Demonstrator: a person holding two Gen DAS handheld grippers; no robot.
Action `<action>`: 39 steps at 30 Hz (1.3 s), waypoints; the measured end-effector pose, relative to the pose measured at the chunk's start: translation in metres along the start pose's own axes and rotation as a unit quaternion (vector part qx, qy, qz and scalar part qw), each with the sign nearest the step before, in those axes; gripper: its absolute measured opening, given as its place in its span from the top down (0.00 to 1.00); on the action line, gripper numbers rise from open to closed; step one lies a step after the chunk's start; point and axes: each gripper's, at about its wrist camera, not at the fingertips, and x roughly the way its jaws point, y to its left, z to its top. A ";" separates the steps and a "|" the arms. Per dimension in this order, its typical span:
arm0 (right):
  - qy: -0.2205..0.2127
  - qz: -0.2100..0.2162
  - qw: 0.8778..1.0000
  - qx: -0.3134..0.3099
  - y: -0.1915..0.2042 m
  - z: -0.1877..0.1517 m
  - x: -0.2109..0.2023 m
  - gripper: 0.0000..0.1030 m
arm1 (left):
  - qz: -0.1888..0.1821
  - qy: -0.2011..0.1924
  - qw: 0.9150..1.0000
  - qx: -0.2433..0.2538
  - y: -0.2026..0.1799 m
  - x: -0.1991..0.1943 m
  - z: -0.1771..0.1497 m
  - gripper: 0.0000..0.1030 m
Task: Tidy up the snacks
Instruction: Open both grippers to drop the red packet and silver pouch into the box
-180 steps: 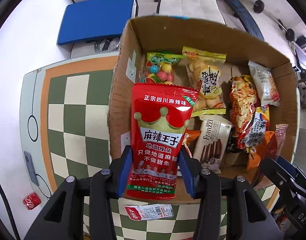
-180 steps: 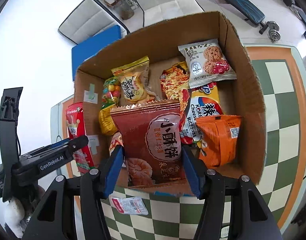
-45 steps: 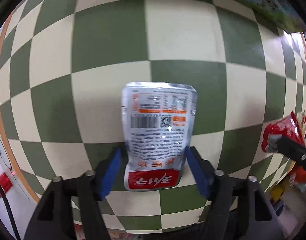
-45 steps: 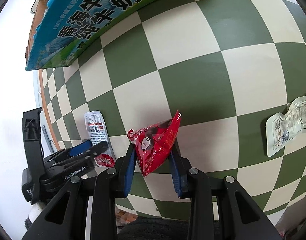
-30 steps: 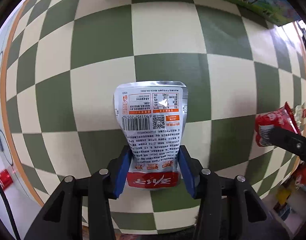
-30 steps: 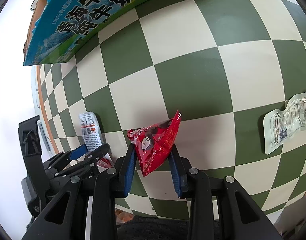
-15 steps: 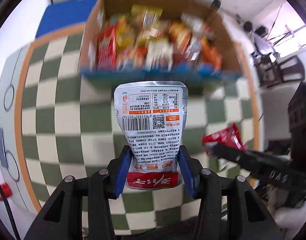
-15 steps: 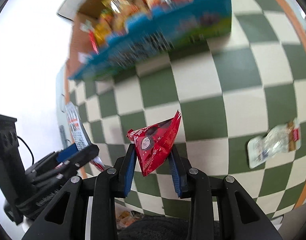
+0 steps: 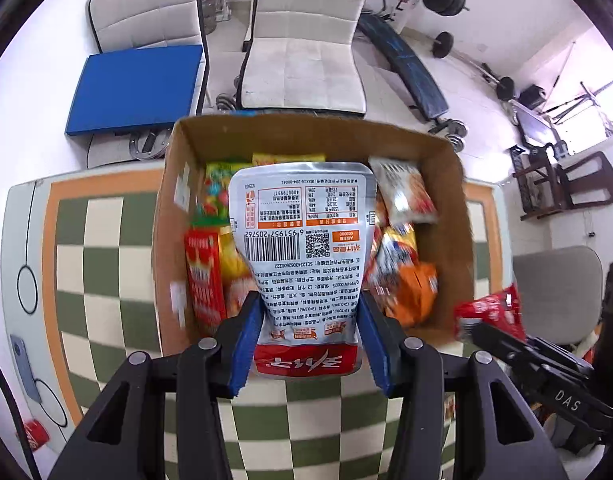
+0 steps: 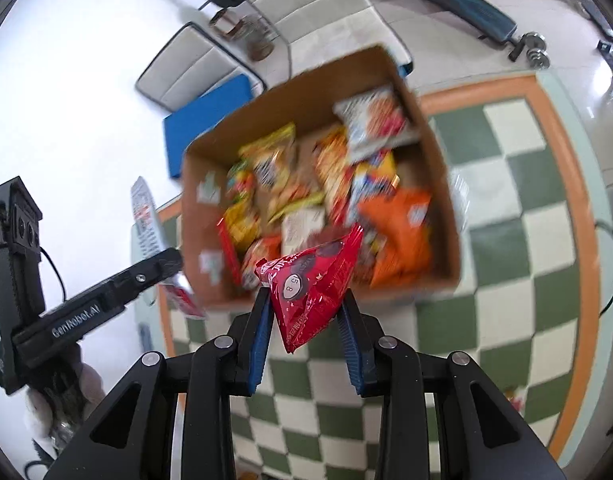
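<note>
a: what did the left gripper (image 9: 308,340) have?

b: its blue fingers (image 9: 246,344) were clamped on the lower end of a silver pouch (image 9: 302,256), back side facing the camera, with a barcode, a qr code and a red band at the bottom. the pouch stood upright in front of the cardboard box (image 9: 450,208), covering the middle of its opening.

a: and the right gripper (image 10: 306,328)?

b: pinched narrow on a red packet (image 10: 310,280), crumpled and tilted, its upper corner pointing toward the box (image 10: 210,236). in the left view that red packet (image 9: 490,314) showed low at the right, just outside the box's near right corner.

a: where was the box?

b: on a green and cream checkered mat (image 9: 106,240) with an orange border, open top up. it was full of snack bags: a red one (image 9: 202,276) standing against the left wall, an orange one (image 9: 414,296) near the right front, a white one with red print (image 9: 406,196) toward the back. in the right view the contents were blurred.

a: anything around it?

b: beyond the box stood a white chair (image 9: 306,44), a second chair bearing a blue pad (image 9: 134,88), and a weight bench (image 9: 406,68). a red can (image 9: 36,436) lay off the mat's near left corner. the left gripper (image 10: 106,300) also showed at the left of the right view, with the silver pouch (image 10: 146,220) seen edge-on beside the box.
</note>
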 end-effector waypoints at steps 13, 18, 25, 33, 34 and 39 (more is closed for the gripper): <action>0.016 -0.069 0.997 0.033 -0.032 0.082 0.054 0.65 | 0.043 0.089 0.995 -0.023 0.020 0.088 0.075 0.50; 0.022 -0.080 0.996 0.033 -0.032 0.087 0.066 0.46 | 0.067 0.100 0.993 -0.016 0.024 0.102 0.079 0.22; 0.023 -0.094 0.995 0.016 -0.018 0.090 0.066 0.13 | 0.063 0.099 0.993 -0.014 0.023 0.103 0.075 0.13; 0.028 -0.109 0.993 -0.018 0.001 0.080 0.067 0.10 | 0.051 0.046 0.998 -0.005 0.014 0.072 0.054 0.13; 0.029 -0.110 0.993 -0.021 0.003 0.078 0.067 0.10 | 0.047 0.041 0.998 -0.005 0.014 0.068 0.051 0.13; 0.024 -0.118 0.992 -0.040 0.010 0.063 0.064 0.07 | 0.051 0.009 0.999 -0.006 0.011 0.041 0.031 0.13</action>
